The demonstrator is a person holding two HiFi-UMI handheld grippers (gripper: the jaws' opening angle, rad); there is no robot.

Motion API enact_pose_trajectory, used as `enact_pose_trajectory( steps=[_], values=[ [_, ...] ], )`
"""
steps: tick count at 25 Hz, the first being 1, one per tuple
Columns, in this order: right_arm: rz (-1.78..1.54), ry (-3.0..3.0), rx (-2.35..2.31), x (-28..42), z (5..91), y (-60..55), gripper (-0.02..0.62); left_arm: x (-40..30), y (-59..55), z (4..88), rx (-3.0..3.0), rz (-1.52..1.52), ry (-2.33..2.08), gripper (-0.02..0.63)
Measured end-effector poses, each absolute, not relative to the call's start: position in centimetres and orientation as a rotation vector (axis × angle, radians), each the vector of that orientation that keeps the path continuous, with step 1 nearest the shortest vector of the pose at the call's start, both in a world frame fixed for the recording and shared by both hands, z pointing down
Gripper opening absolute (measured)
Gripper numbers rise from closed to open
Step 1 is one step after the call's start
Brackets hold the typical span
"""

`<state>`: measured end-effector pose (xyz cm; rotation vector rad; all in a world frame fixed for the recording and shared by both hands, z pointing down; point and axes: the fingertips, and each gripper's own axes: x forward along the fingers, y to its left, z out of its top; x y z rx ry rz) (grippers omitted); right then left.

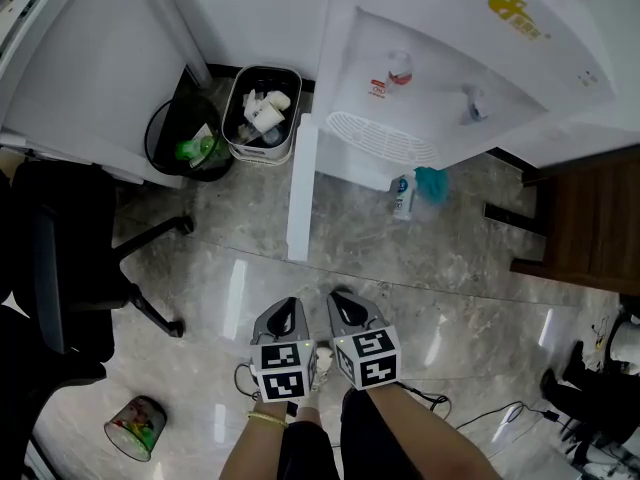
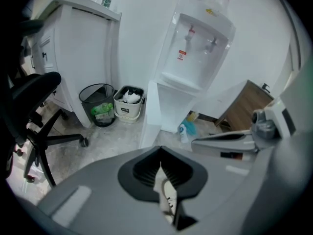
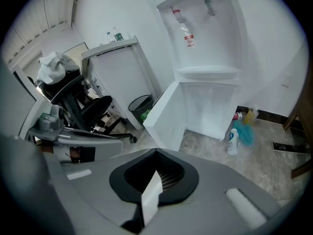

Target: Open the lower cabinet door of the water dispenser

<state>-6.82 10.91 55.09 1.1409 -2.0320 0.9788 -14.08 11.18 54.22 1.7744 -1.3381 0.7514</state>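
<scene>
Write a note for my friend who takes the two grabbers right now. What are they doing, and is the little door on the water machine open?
Left gripper: shut, nothing between its jaws, held low near the person's body, well away from the dispenser.
Right gripper: shut, empty, right beside the left one.
Things: the water dispenser stands against the wall. Its lower cabinet door is swung wide open, and nothing touches it.
Done: the door is open.
To do: probably nothing more for this job. Mind the bottle and the teal cloth on the floor by the dispenser's base.
</scene>
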Motion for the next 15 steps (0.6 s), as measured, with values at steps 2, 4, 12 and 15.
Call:
enact_pose_trajectory(
  steps=[2,4,12,15],
  values=[
    [0.971,-2.032,1.140,-6.72,55.11,10.93,-0.003,-14.19,11.27,54.31,1.767,0.741,-1.341,0.006],
    [0.962,-2.033,1.139,-6.70,55.14,10.87,-0.003,-14.37,11.33,54.48,1.758,0.744,-1.345,0.006],
    [0.954,-2.021,1.152,-6.64,55.37,10.64,-0.003,-14.94,10.93,54.52,1.767,0.744,-1.353,0.006],
    [0.950,-2.017,1.155,-6.56,55.45,10.54,-0.003,-15.05,10.74,54.52,1.763,0.740,-1.359,0.006]
  ],
)
